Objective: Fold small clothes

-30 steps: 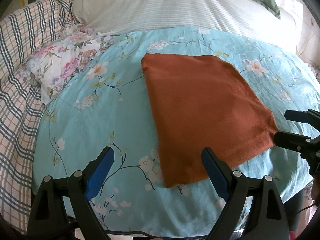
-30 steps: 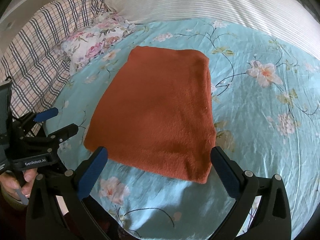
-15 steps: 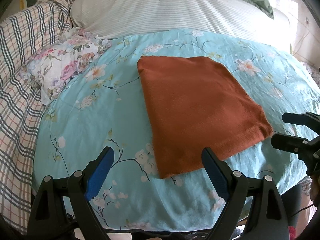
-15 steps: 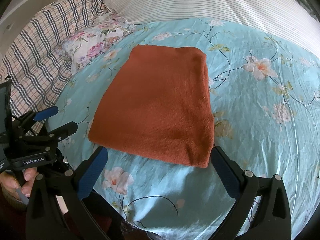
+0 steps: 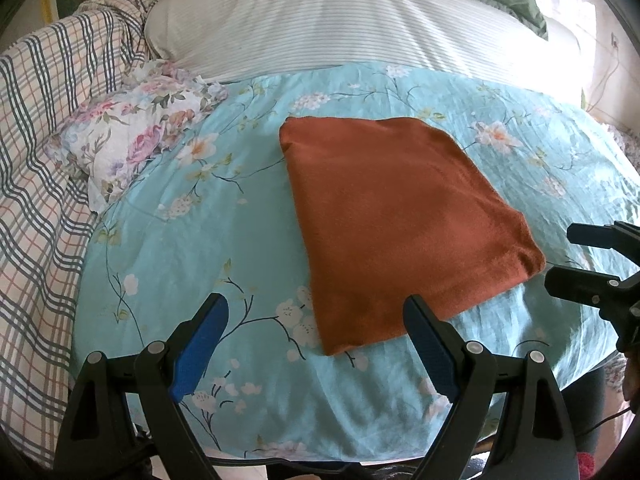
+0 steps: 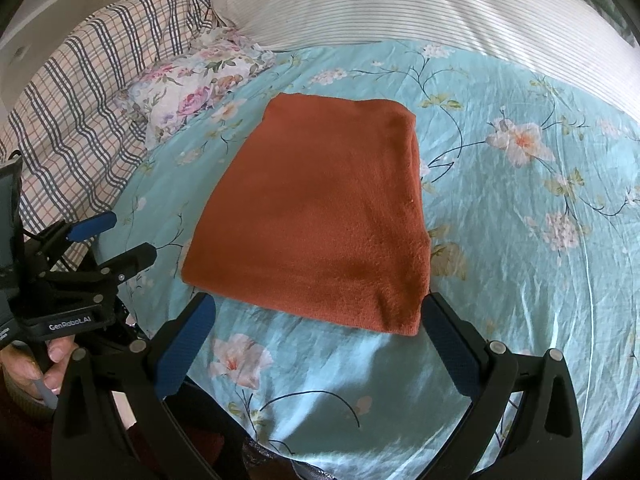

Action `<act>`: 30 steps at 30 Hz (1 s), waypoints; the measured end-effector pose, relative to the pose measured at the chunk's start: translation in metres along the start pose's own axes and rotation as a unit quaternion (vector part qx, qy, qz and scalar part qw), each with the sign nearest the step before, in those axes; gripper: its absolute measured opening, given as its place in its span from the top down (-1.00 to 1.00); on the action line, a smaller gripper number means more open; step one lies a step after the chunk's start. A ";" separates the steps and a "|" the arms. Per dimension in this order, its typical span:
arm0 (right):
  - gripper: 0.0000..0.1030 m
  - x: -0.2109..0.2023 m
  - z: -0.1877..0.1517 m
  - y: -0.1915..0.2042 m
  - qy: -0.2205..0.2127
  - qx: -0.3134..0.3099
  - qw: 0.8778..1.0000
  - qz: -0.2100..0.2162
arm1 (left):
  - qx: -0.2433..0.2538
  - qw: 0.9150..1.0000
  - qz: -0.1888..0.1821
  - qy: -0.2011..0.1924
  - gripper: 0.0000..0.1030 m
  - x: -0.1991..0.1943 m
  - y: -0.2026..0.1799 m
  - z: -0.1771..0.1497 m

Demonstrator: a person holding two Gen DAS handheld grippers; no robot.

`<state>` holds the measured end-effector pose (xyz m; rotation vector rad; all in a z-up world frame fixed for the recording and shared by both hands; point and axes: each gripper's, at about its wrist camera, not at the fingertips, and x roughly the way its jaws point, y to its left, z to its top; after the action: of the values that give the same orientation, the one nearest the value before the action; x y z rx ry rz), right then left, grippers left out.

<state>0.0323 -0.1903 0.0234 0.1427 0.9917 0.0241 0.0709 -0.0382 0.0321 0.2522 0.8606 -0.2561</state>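
Rust-orange folded garment (image 5: 396, 216) sits flat on the teal floral sheet (image 5: 192, 240), roughly mid-bed. In the left wrist view its long axis runs from the near edge of the bed up toward the striped pillow (image 5: 320, 20), leaning a bit leftward at the far end, and the near end looks wider. The left gripper (image 5: 316, 336) is spread wide with nothing between its blue pads; the near left corner of the cloth lies just ahead of it. The right gripper (image 5: 576, 256) pokes in from the right edge, close to the cloth's near right corner

Right wrist view: same garment (image 6: 320, 216), long axis running away toward the pillow, near edge just ahead of the fingertips. The right gripper (image 6: 316, 320) is released, jaws wide, holding nothing. The left gripper (image 6: 116, 236) shows at the left, also open, with a hand (image 6: 28, 368) underneath. A floral pillowcase (image 6: 192, 84) and a plaid blanket (image 6: 80, 92) lie off to the left
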 end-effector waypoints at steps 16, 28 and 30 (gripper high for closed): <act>-0.99 0.001 -0.002 0.002 -0.001 0.002 1.000 -0.001 | -0.006 1.000 -0.001 0.007 -0.74 0.002 0.003 0.001; -0.99 0.001 -0.001 0.001 0.000 0.003 1.000 -0.001 | -0.002 1.000 -0.002 0.009 -0.74 0.005 0.003 0.003; -0.99 0.001 -0.001 0.001 -0.001 0.002 1.000 -0.001 | -0.001 1.000 -0.003 0.009 -0.74 0.005 0.004 0.003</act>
<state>0.0321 -0.1893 0.0221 0.1460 0.9908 0.0203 0.0773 -0.0362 0.0299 0.2496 0.8794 -0.2591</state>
